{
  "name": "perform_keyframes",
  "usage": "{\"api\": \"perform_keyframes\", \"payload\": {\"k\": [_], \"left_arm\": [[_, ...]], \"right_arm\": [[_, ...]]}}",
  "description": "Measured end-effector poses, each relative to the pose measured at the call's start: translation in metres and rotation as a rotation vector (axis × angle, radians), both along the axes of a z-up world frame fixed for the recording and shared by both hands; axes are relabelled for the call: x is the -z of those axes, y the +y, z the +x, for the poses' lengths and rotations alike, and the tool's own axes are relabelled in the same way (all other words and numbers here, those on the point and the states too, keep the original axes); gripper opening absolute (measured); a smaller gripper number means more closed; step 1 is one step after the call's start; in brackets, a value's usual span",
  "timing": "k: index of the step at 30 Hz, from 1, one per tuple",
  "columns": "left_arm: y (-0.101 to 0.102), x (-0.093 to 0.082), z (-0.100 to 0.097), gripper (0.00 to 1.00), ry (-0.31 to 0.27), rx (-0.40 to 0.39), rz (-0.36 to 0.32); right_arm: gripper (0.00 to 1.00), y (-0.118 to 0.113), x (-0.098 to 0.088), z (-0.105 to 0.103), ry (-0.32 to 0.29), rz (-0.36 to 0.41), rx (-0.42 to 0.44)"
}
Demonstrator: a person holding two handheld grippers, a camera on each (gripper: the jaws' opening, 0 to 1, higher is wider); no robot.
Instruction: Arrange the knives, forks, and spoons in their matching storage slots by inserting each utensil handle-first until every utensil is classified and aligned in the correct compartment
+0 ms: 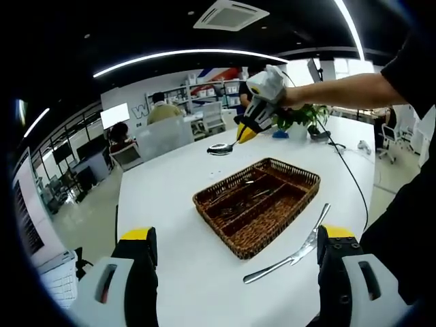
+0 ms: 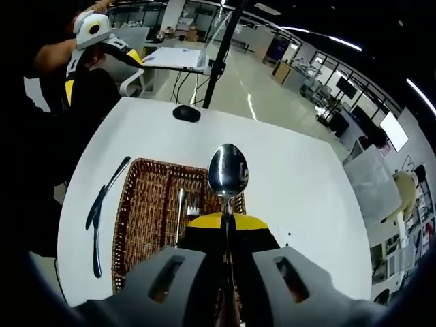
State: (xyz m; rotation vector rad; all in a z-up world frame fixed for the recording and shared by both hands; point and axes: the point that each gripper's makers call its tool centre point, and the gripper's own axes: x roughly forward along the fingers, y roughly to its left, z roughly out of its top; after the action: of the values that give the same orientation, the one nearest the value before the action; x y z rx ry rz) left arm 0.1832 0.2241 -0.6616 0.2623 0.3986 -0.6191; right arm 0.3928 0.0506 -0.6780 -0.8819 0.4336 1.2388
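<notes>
A brown wicker tray (image 1: 240,244) with long compartments sits on the white table (image 1: 163,197), and several utensils (image 2: 182,204) lie inside it. My right gripper (image 2: 228,221) is shut on the handle of a spoon (image 2: 227,170), whose bowl points forward above the tray (image 2: 129,225). In the left gripper view the right gripper (image 1: 246,131) hangs beyond the tray's far side with the spoon (image 1: 221,148) sticking out. My left gripper (image 1: 236,235) stands open and holds nothing, near the table's front edge. Two utensils (image 1: 289,255) lie end to end on the table beside the tray, dark in the right gripper view (image 2: 99,204).
A black mouse (image 2: 186,113) lies on the table beyond the tray. A potted plant (image 1: 300,117) and a cable (image 1: 351,174) sit at the far right of the table. Chairs, desks and seated people fill the office behind. The left gripper (image 2: 102,41) shows at the upper left.
</notes>
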Motion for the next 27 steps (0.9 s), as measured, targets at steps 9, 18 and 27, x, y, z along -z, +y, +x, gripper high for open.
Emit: {"api": "perform_keyframes", "payload": {"k": [9, 18, 27], "left_arm": [[0.000, 0.003, -0.001, 1.00, 0.009, -0.004, -0.002], [0.001, 0.004, 0.001, 1.00, 0.009, -0.012, 0.003], [0.002, 0.006, 0.000, 1.00, 0.013, -0.009, -0.011]], "right_arm": [[0.00, 0.008, 0.001, 0.014, 0.004, -0.010, 0.005], [0.00, 0.011, 0.002, 0.018, 0.012, -0.020, 0.013], [0.00, 0.010, 0.009, 0.020, 0.022, -0.023, 0.021]]}}
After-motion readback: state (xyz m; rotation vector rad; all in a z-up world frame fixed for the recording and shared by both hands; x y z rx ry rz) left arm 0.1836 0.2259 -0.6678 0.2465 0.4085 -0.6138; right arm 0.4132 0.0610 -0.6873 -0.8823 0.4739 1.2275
